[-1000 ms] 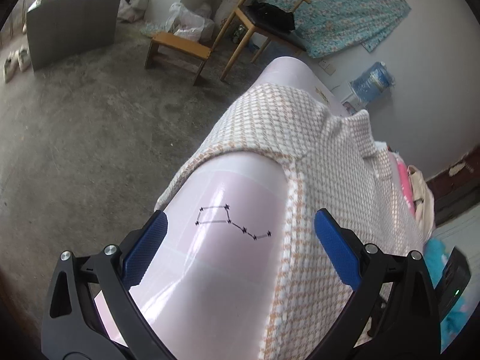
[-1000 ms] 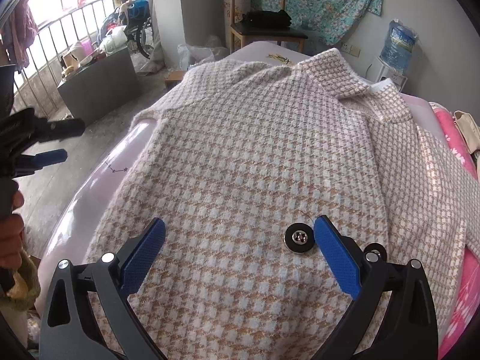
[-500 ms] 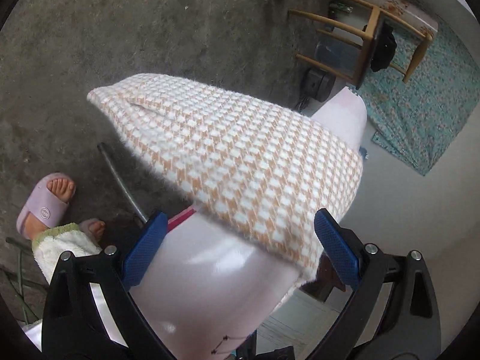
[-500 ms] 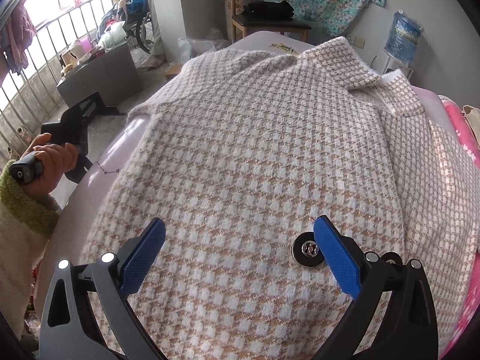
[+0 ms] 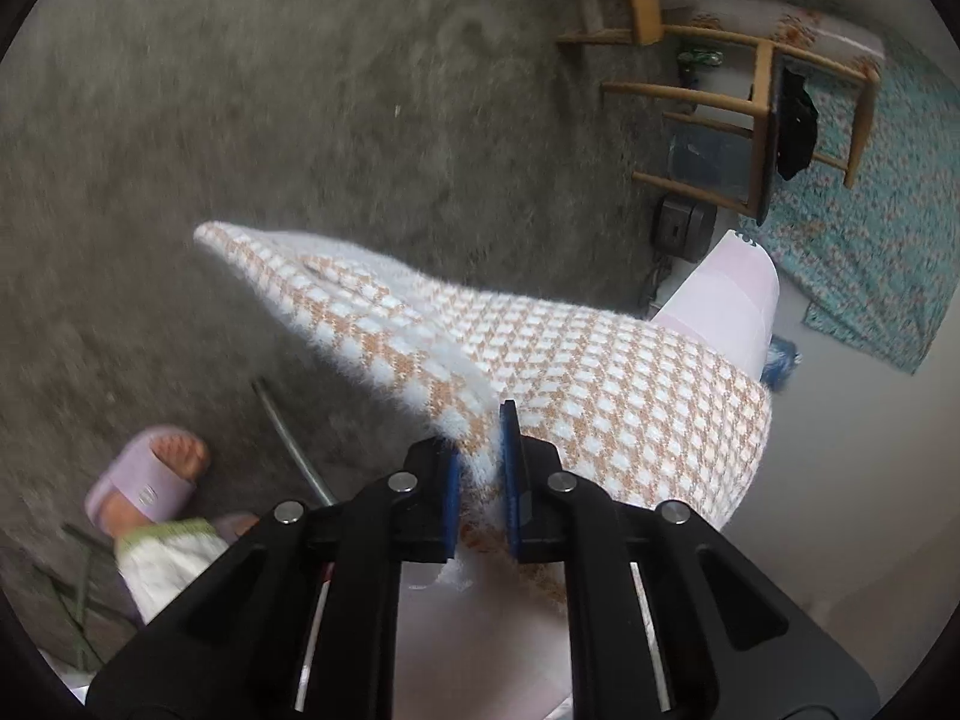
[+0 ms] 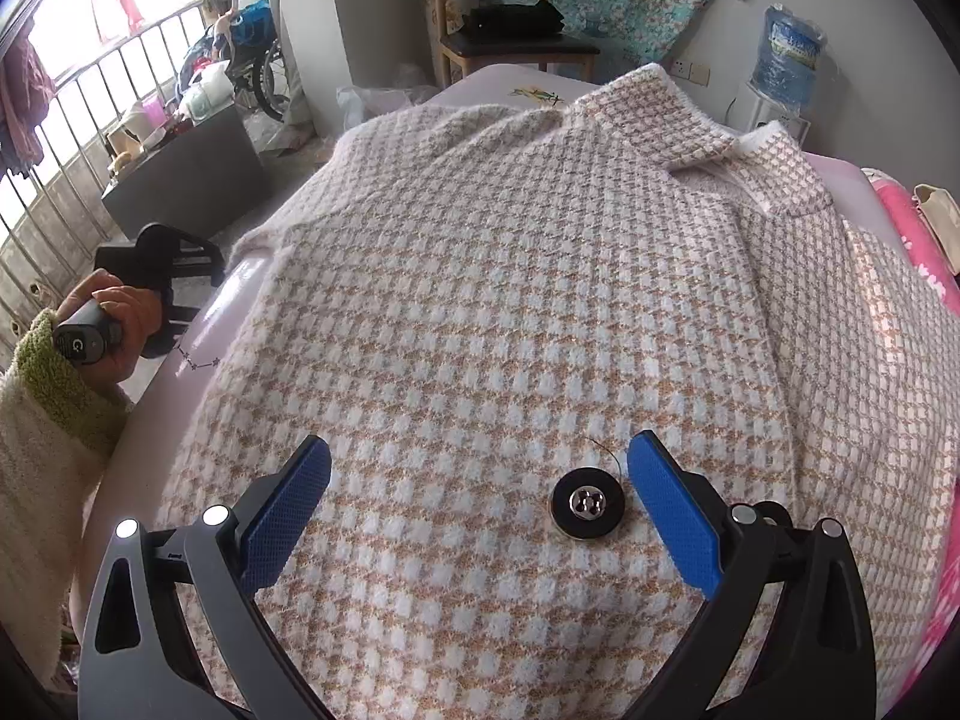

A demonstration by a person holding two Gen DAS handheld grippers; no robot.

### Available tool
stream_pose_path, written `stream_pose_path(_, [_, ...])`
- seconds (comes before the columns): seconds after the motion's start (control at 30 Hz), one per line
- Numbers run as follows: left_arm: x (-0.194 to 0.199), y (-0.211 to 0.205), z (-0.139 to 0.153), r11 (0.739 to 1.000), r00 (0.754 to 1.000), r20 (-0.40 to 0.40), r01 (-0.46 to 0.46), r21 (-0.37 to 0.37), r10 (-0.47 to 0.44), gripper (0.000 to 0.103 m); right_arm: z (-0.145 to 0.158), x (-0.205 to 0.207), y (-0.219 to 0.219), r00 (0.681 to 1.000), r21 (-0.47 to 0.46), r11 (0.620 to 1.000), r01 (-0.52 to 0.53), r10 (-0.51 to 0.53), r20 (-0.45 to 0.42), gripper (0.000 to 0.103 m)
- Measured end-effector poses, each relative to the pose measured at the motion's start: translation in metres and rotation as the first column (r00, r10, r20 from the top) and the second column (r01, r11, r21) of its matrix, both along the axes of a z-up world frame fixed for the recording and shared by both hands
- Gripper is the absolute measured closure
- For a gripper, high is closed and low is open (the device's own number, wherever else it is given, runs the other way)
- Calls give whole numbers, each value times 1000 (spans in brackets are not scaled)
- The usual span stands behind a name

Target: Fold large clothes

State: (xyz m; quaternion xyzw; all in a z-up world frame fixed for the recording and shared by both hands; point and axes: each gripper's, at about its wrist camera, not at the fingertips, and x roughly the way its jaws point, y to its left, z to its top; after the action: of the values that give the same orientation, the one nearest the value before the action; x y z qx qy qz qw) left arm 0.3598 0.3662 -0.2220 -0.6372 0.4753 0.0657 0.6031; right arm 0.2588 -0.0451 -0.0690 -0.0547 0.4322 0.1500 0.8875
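Left wrist view: the left gripper [image 5: 480,468] is closing, its 2 blue ribbed pads nipping the fuzzy edge of the coat [image 5: 600,384], a thick woolly weave of small orange and white checks. Its sleeve [image 5: 312,282] sticks out past the glossy pale pink bed cover [image 5: 738,294] over the rough grey concrete floor [image 5: 240,90]. Below the sleeve is a foot in a lilac slipper [image 5: 144,486]; beyond the coat stands a wooden chair [image 5: 762,114]. 1 second ago these pads stood wide apart over the bed cover.

Right wrist view: the right gripper [image 6: 480,510] hangs spread over the coat's front, which lies flat on the bed cover. A round black button [image 6: 588,503] with a shiny metal centre sits just inside the right-hand pad. Left of the coat, a hand [image 6: 120,318] in a fleecy cream sleeve with a green cuff grips the left gripper's handle. This gripper's place matches 1 second ago.
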Motion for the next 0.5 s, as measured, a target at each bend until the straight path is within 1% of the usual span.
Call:
stream_pose_path(0.03, [2,1,25,992,1000,16,22,125,-24,94,2,-2,-3,1000,3,1000,3,-3,5,6])
stream_pose_path(0.07, [4,-2,54,964,998,34,43,262,-54,94,5,-4,-5,1000,6,1000,7,-7,12,6])
stream_pose_path(0.1, [4,-9,85,914,995,48,62,400,-88,95,8,-7,-9,1000,8,1000,13,-13,22,6])
stream_pose_path(0.13, [6,-23,121,827,989,59,82,557,-138,95,12,-10,-12,999,9,1000,19,-20,33,6])
stream_pose_path(0.17, [5,-42,156,718,978,71,95,690,-197,94,16,-13,-17,999,12,1000,26,-26,45,6])
stream_pose_path(0.2, [4,-65,188,597,963,78,96,797,-259,94,20,-16,-21,998,15,999,33,-34,55,6])
stream_pose_path(0.23, [1,-94,220,460,940,79,89,883,-333,94,24,-20,-27,997,16,999,43,-44,67,6])
stream_pose_path(0.27, [-3,-125,247,331,911,71,75,941,-407,94,28,-23,-32,995,16,998,54,-55,77,6])
stream_pose_path(0.3, [-9,-156,269,218,877,60,52,975,-477,94,31,-27,-38,994,17,998,67,-68,86,6])
stream_pose_path(0.33, [-18,-189,286,120,836,43,27,992,-548,94,34,-31,-45,992,17,997,80,-82,92,6])
stream_pose_path(0.37, [-26,-221,297,35,790,11,14,999,-614,94,37,-34,-52,990,19,995,95,-97,99,6])
stream_pose_path(0.4, [-33,-250,302,-27,746,-24,9,1000,-665,94,40,-37,-59,988,21,994,110,-111,105,6])
stream_pose_path(0.43, [-41,-277,302,-68,697,-61,17,998,-714,93,43,-42,-67,985,21,992,127,-128,112,6])
stream_pose_path(0.47, [-45,-298,298,-83,651,-91,42,996,-754,93,45,-47,-75,982,20,989,143,-145,119,6])
stream_pose_path(0.5, [-48,-316,289,-78,605,-114,87,993,-788,90,47,-51,-82,979,18,987,161,-162,124,6])
